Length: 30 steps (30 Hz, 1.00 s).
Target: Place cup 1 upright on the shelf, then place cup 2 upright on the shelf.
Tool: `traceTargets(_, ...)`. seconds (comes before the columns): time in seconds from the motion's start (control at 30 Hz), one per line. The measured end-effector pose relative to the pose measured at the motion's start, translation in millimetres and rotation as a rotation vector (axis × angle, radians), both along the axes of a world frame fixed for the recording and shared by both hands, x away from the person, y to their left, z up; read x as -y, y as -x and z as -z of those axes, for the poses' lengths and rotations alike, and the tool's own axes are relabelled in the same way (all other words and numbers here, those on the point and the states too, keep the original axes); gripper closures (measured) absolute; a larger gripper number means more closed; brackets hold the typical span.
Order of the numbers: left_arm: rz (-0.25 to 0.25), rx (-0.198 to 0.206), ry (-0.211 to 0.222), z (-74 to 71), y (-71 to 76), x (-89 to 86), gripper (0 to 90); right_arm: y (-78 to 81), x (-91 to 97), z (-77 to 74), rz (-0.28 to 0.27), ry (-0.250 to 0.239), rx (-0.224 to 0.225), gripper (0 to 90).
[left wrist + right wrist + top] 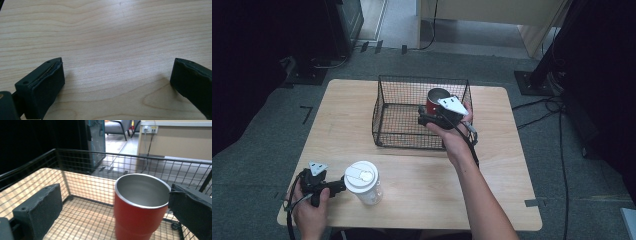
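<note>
Right gripper view: right tongs (113,205) gape wide inside the basket (75,153), the cup (140,205) upright between them, nearer one jaw. Rigid, smooth steel, likely slippery; grip mid-wall.

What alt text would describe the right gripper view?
A red cup with a steel inside stands upright in a black wire basket on a wooden table, between the open jaws of the right hand-held gripper.
</note>
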<state>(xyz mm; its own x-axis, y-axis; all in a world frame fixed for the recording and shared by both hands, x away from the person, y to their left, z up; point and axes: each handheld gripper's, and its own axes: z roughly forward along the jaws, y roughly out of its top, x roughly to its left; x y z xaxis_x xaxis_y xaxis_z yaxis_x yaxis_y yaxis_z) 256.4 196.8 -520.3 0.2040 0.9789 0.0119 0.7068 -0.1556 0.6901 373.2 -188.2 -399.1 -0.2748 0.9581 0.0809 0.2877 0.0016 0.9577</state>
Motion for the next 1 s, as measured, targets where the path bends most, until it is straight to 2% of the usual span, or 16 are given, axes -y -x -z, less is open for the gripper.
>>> traceTargets(0.03, 0.000, 0.000, 0.000, 0.0, 0.0, 0.0, 0.0, 0.0, 0.0, 0.0, 0.000, 0.000, 0.000, 0.0)
traceTargets(0.07, -0.001, 0.000, 0.001, 0.0, 0.0, 0.1, 0.0, 8.3, -2.0, 0.2, -0.013, 0.002, 0.006, 0.0)
traceTargets(0.2, -0.001, 0.003, 0.001, 0.2, -0.1, 0.1, 0.0, 20.1, -4.8, 1.1, -0.036, 0.005, 0.017, 0.0)
traceTargets(0.23, -0.001, 0.002, 0.001, 0.2, 0.0, 0.1, 0.0, 29.6, -6.0, 2.0, -0.053, -0.001, 0.020, 0.0)
traceTargets(0.3, -0.001, 0.000, 0.001, 0.0, 0.0, 0.1, 0.0, 32.8, -6.3, 2.2, -0.057, -0.006, 0.021, 0.0)
traceTargets(0.37, 0.000, 0.000, 0.000, 0.0, 0.0, 0.0, 0.0, 44.1, -6.7, 3.3, -0.075, 0.005, 0.030, 0.0)
traceTargets(0.5, -0.001, 0.001, 0.001, 0.0, 0.0, 0.1, 0.0, 52.7, -6.8, 4.8, -0.087, 0.011, 0.039, 0.0)
traceTargets(0.53, -0.001, 0.001, 0.001, 0.0, 0.0, 0.2, 0.0, 60.1, -7.7, 7.6, -0.096, 0.008, 0.038, 0.0)
traceTargets(0.6, -0.001, 0.000, 0.000, -0.1, 0.0, 0.1, 0.0, 62.9, -8.4, 8.7, -0.100, 0.010, 0.035, 0.0)
traceTargets(0.67, -0.001, 0.000, 0.001, 0.0, -0.1, 0.1, 0.0, 70.7, -10.4, 12.1, -0.118, 0.024, 0.037, 0.0)
traceTargets(0.8, 0.003, 0.001, 0.000, 0.1, -0.7, 0.3, 0.0, 89.8, -15.3, 18.7, -0.160, 0.020, 0.038, 0.0)
traceTargets(1.0, 0.002, 0.005, 0.002, 0.4, -0.7, 0.6, 0.0, 105.5, -23.0, 28.8, -0.198, 0.035, 0.036, 0.0)
